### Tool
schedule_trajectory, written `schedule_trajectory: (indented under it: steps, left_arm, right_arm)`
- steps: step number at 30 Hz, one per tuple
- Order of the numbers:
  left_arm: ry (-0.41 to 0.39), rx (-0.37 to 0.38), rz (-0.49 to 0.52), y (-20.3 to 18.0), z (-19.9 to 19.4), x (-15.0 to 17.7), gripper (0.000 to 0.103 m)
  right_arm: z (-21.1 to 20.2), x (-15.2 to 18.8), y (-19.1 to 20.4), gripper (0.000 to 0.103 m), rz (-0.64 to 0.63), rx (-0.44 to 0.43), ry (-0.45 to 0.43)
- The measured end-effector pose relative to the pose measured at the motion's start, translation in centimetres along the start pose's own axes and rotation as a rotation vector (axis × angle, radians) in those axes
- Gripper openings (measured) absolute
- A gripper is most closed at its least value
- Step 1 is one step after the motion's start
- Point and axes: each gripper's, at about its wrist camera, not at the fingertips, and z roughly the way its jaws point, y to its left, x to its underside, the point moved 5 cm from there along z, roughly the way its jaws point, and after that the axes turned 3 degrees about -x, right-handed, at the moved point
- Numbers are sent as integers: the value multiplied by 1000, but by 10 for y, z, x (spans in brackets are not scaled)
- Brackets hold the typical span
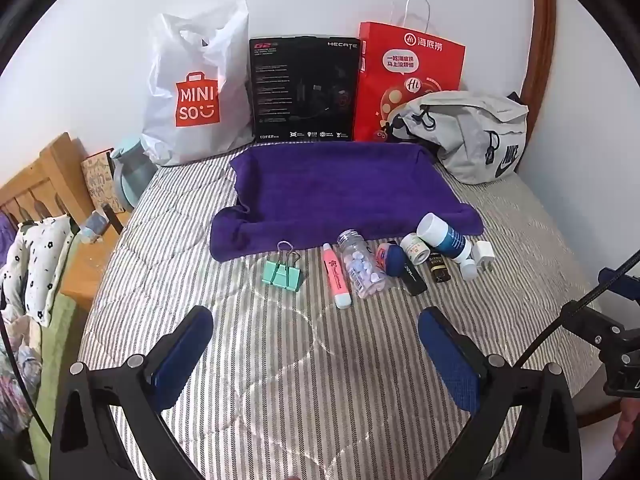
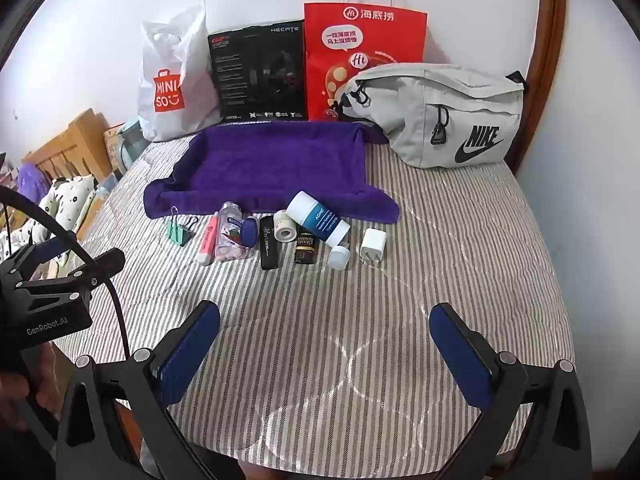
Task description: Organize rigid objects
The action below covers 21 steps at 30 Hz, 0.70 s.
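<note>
A bed [image 2: 440,264] with a grey-and-white striped quilt carries everything; white walls stand behind it, a wooden headboard [image 1: 36,184] runs along its left edge, and a curved wooden frame [image 2: 554,60] rises at the far right corner.

Both claws hover over the near edge of the bed, level and pointing toward the far edge. The left claw [image 1: 316,332] is spread wide with nothing between its blue pads, and the right claw [image 2: 326,328] is spread just as wide, also empty.

Along the far edge stand a white Miniso bag [image 1: 192,92], a black box [image 1: 304,92] and a red paper bag [image 2: 364,60]; a grey Nike pouch [image 2: 440,120] lies at the far right, zipped shut, its contents hidden. A purple towel [image 2: 272,164] lies flat in front of them.

Just beside the towel's near edge sits a row of small things: a green binder clip [image 1: 282,272], a pink highlighter [image 1: 338,278], a clear pill bottle [image 1: 362,266] holding pale tablets, a blue-and-white tube [image 2: 318,218] and a white plug [image 2: 372,246].
</note>
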Motion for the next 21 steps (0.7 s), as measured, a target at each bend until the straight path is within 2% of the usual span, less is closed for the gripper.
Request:
schedule_trajectory:
  steps: [8, 21]
  left_arm:
    - [29, 1, 0, -2, 5, -1, 103]
    - [21, 2, -8, 4, 3, 2, 103]
  right_arm:
    - [0, -2, 0, 103, 6, -9, -20]
    - [-4, -2, 1, 103, 10, 1, -7]
